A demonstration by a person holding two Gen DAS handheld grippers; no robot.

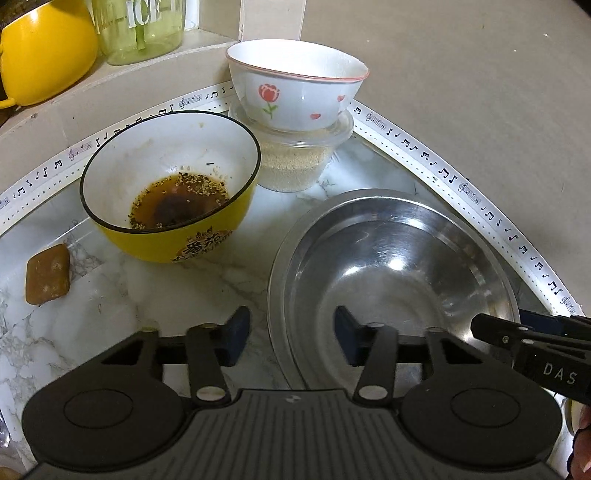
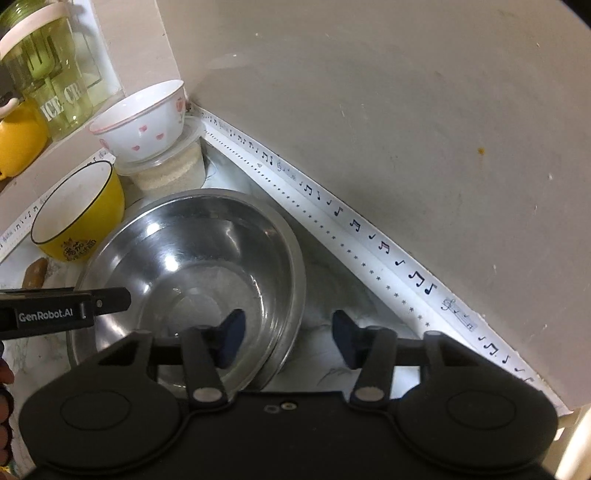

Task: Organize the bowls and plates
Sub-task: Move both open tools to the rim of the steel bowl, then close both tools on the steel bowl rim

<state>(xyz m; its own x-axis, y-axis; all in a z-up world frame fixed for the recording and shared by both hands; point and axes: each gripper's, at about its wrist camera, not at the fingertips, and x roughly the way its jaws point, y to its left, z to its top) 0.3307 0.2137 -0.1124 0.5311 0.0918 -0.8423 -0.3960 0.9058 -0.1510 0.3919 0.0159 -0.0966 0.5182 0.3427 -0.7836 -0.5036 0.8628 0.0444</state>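
- Left gripper [image 1: 291,338] is straddling the steel bowl's [image 1: 399,258] near-left rim, jaws part-open, pads not touching.
- Right gripper [image 2: 286,339] is straddling its right rim likewise, gripping nothing.

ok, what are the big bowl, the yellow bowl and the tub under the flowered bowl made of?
Big bowl: looks like polished steel, with mirror glints. Yellow bowl: probably glazed ceramic, glossy with a white inside. Tub: clear plastic, with pale grains showing through.

"ICE" on the green jar [image 1: 142,29], "DAS" on the right gripper [image 1: 532,332], "GenRobot.AI" on the left gripper [image 2: 110,301].
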